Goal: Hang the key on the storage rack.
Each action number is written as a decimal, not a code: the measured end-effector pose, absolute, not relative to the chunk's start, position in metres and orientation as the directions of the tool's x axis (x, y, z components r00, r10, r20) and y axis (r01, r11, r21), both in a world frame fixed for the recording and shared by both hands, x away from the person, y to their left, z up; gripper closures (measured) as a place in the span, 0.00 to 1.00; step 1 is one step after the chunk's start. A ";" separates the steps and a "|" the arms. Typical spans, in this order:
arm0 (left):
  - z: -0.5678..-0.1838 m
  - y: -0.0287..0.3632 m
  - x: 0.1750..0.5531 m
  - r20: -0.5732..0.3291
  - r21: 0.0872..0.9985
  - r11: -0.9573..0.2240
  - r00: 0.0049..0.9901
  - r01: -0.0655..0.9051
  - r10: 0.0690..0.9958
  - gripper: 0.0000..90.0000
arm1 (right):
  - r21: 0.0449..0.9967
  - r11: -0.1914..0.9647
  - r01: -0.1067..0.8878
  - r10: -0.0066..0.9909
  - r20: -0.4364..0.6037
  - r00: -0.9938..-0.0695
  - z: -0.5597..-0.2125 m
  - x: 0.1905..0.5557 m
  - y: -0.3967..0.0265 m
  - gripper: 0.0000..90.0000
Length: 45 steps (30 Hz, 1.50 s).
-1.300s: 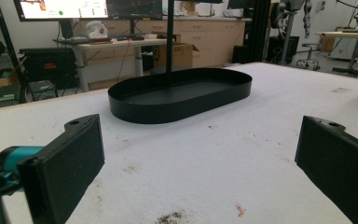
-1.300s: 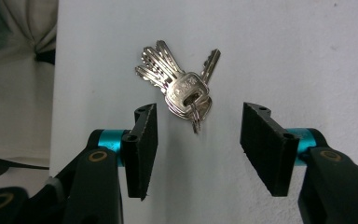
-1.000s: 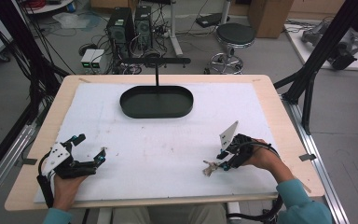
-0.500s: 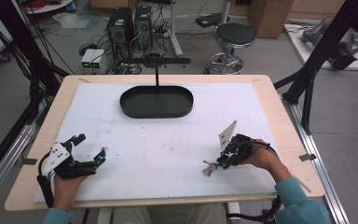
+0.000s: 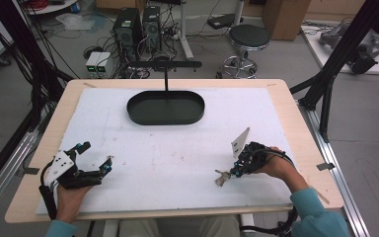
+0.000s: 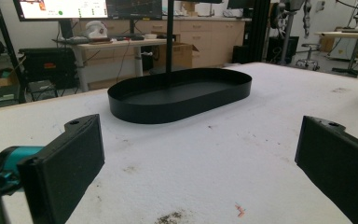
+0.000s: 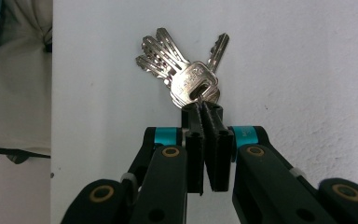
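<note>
Right gripper (image 7: 204, 105): jaws clamped on bunch of keys (image 7: 184, 70), near right front of white table (image 5: 177, 158); key ring hidden between jaws. Left gripper (image 5: 94, 157): jaws spread wide, nothing between, front left. Black oval tray (image 5: 166, 107): far centre, interior partly hidden by near wall in left gripper view.

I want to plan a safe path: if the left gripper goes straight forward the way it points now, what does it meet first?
Probably the black oval tray: beyond the open left gripper, bare white tabletop leads to its wall.

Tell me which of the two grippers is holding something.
The right gripper, jaws shut on the bunch of keys. The left gripper is open, gripping nothing.
</note>
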<state>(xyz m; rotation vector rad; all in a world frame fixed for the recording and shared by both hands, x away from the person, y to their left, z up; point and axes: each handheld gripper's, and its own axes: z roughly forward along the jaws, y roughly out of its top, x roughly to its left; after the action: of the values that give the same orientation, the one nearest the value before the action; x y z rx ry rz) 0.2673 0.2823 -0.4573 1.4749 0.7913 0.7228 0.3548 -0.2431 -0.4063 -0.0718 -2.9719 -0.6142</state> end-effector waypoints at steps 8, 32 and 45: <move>-0.457 0.282 0.267 -0.020 0.998 -0.014 0.568 0.056 0.823 0.02 | 0.393 0.915 0.089 0.046 0.117 -0.992 -0.405 0.354 -0.243 0.99; -0.457 0.283 0.267 -0.026 0.998 -0.007 0.566 0.056 0.824 0.02 | 0.634 0.728 0.260 0.210 0.155 -0.965 -0.345 0.359 -0.232 0.99; -0.457 0.283 0.268 -0.029 0.998 -0.004 0.567 0.056 0.823 0.02 | 0.752 0.580 0.314 0.330 0.136 -0.934 -0.298 0.384 -0.217 0.99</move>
<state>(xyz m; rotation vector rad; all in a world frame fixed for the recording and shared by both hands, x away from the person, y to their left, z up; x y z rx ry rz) 0.2679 0.2833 -0.4574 1.4656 0.7958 0.7175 0.3836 -0.2166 -0.2976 -0.5722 -2.8093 -1.3301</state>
